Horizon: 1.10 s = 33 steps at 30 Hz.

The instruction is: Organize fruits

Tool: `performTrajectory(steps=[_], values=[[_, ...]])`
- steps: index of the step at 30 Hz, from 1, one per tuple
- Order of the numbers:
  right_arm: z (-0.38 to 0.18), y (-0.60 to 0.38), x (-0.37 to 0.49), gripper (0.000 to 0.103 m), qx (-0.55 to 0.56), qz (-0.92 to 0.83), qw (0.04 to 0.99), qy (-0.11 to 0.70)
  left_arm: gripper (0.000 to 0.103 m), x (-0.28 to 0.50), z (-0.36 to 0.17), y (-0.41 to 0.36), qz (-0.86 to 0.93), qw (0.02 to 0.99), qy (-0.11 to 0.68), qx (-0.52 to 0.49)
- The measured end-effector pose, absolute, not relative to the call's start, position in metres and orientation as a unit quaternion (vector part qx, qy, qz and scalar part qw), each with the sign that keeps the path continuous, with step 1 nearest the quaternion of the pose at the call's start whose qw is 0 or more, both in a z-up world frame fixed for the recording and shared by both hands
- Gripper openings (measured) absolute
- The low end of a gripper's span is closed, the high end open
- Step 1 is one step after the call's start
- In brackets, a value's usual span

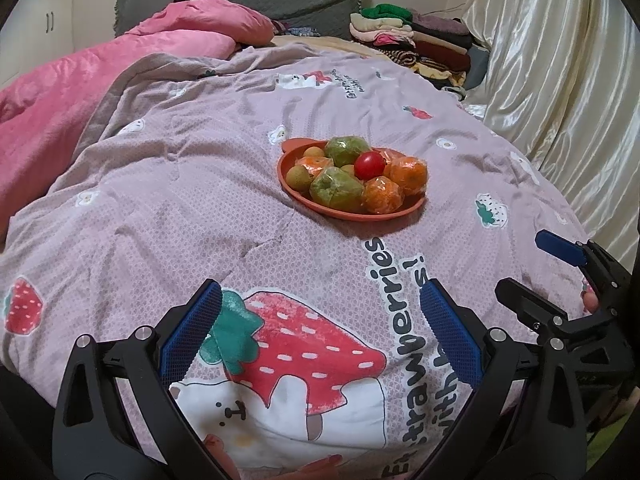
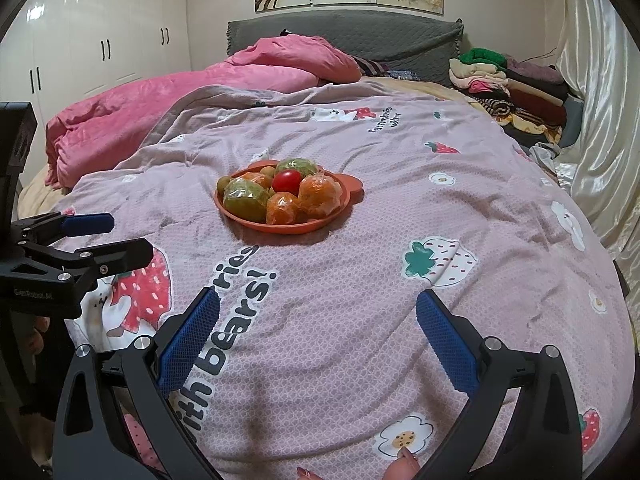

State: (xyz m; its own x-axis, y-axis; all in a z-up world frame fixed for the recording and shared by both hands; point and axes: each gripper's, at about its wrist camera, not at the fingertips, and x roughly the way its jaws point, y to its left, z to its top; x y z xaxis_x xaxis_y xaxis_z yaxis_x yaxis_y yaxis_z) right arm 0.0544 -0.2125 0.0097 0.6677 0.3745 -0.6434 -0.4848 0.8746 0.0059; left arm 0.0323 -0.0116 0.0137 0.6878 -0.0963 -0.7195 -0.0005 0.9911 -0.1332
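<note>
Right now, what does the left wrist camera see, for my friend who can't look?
An orange plate piled with wrapped oranges, green fruits and one red tomato sits on a pink strawberry quilt. The left claw hangs open over the quilt, nearer the camera than the plate.

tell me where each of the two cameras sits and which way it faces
Left wrist view: sits on the left gripper, looking forward between its open blue-padded fingers across the pink strawberry-print quilt to the orange plastic plate of fruit; the right gripper shows at the right edge.
Right wrist view: sits on the right gripper, facing the same way toward the grey headboard; the left gripper shows at the left edge, fingertips at the bottom.
Shared: the plate, quilt, folded clothes pile.
</note>
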Motion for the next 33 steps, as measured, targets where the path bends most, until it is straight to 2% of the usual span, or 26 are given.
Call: performTrajectory(steps=[33], values=[[0.0094, -0.2119, 0.0552, 0.098, -0.088, 0.233, 0.908, 0.335, 0.093, 0.0369, 0.0098, -0.008, -0.019, 0.915, 0.4, -0.052]])
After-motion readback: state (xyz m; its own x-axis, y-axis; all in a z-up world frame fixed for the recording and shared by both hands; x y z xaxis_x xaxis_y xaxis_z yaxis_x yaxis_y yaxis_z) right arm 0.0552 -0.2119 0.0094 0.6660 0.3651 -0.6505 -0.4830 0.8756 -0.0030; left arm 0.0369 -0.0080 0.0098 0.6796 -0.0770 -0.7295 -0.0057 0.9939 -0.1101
